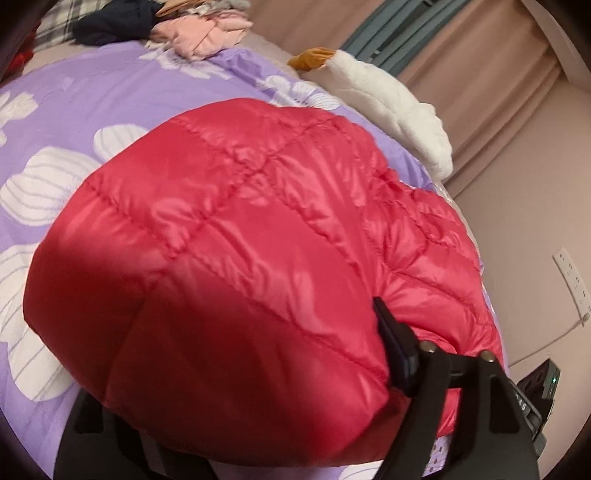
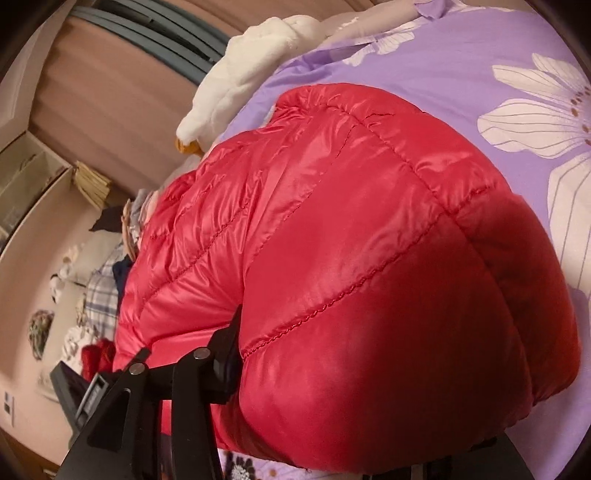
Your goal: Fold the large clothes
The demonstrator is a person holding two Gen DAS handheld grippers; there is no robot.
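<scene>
A red quilted puffer jacket (image 1: 236, 206) lies bunched in a thick fold on the purple flowered bedspread (image 1: 81, 110). It bulges up between the fingers of my left gripper (image 1: 236, 362). Those jaws stand wide; the right finger (image 1: 395, 343) rests along the jacket's side and the left finger is mostly buried under the fabric. In the right wrist view the same jacket (image 2: 351, 240) fills the gap of my right gripper (image 2: 369, 376). Its left finger (image 2: 229, 350) touches the jacket's side and its other finger is hidden beneath the fold.
A white plush toy (image 1: 391, 99) with an orange tip lies at the bed's edge by the curtain. A heap of pink and dark clothes (image 1: 192, 33) sits at the bed's far end. More clothes (image 2: 99, 288) lie on the floor, and a wall socket (image 1: 572, 277) is nearby.
</scene>
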